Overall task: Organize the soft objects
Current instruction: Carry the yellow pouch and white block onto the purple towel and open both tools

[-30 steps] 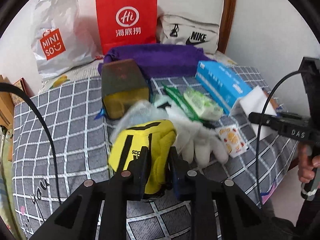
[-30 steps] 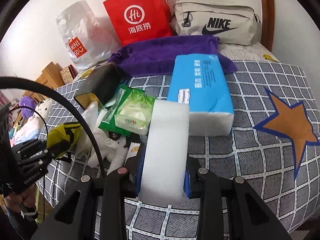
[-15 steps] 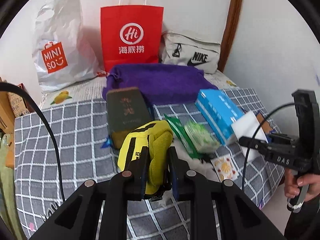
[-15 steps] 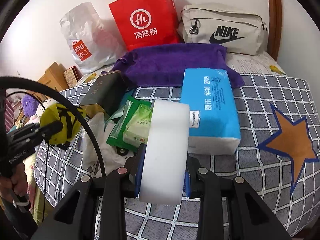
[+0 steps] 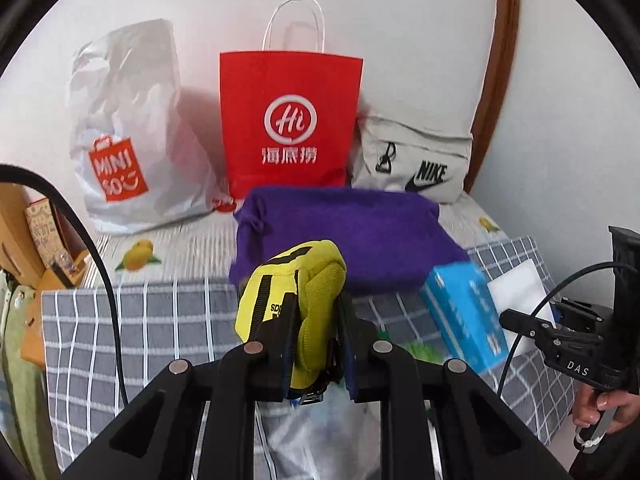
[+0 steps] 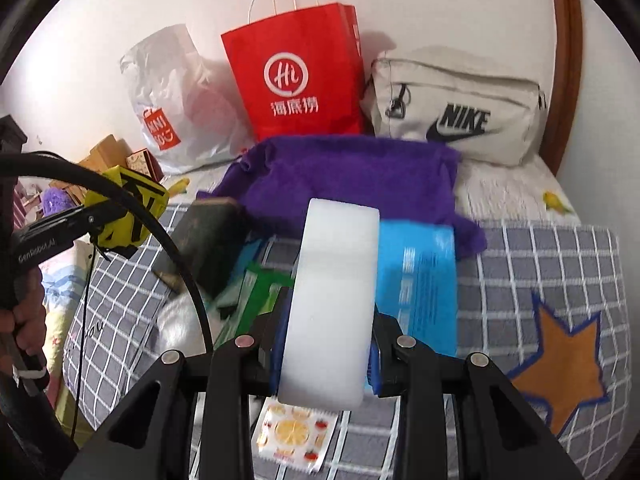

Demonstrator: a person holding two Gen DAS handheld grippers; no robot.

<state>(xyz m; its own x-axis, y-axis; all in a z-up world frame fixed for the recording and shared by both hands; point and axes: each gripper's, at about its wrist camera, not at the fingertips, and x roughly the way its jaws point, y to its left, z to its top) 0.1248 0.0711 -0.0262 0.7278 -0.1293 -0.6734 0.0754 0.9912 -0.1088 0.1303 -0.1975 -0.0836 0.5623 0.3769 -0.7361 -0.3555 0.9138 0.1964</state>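
Left wrist: left claw (image 5: 316, 328) clamps yellow glove (image 5: 296, 280).

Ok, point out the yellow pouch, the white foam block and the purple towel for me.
yellow pouch (image 5: 316, 280), left wrist view, on its knitted top fold.
white foam block (image 6: 334, 288), right wrist view, middle of its front face.
purple towel (image 6: 352, 176), right wrist view, centre of the cloth.

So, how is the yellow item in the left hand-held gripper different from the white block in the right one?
The yellow pouch is bright, with black straps and print; the white sponge block is plain. The yellow pouch looks bunched and irregular; the white sponge block is a smooth slab with rounded corners, standing on edge. Both are soft and clamped off the bed: one in the left hand-held gripper, one in the right hand-held gripper.
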